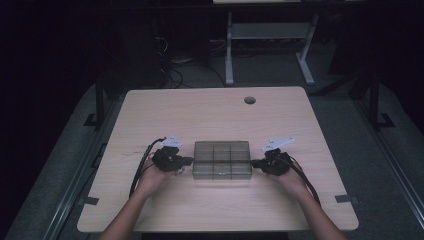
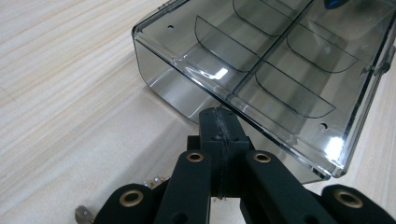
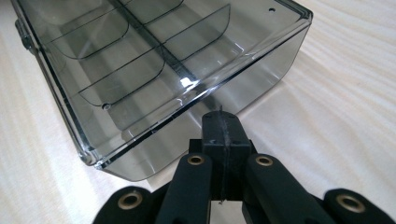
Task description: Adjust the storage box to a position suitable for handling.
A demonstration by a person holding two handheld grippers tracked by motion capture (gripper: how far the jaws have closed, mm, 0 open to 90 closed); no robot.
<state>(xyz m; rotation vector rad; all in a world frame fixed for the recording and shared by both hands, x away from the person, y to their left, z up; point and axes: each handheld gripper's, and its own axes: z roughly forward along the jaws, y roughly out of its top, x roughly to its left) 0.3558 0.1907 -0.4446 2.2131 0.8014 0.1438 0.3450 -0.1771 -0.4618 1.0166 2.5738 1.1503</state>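
The organiser box [image 2: 261, 60] runs off the top edge of the left gripper view, and a blue thing [image 2: 335, 3] there is too cropped to identify. Its far end is also cut off at the top of the right gripper view.

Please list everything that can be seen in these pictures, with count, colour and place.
Table: one, light wood, under everything.
Box: one, clear grey plastic with dividers, lid closed, middle of the table between the two grippers.
Hole: one, round, dark, far edge of the table.
Desk frame: one, white legs, on the floor behind the table.
Left hand-held gripper: one, black, jaws shut, at the box's left end.
Right hand-held gripper: one, black, jaws shut, at the box's right end.
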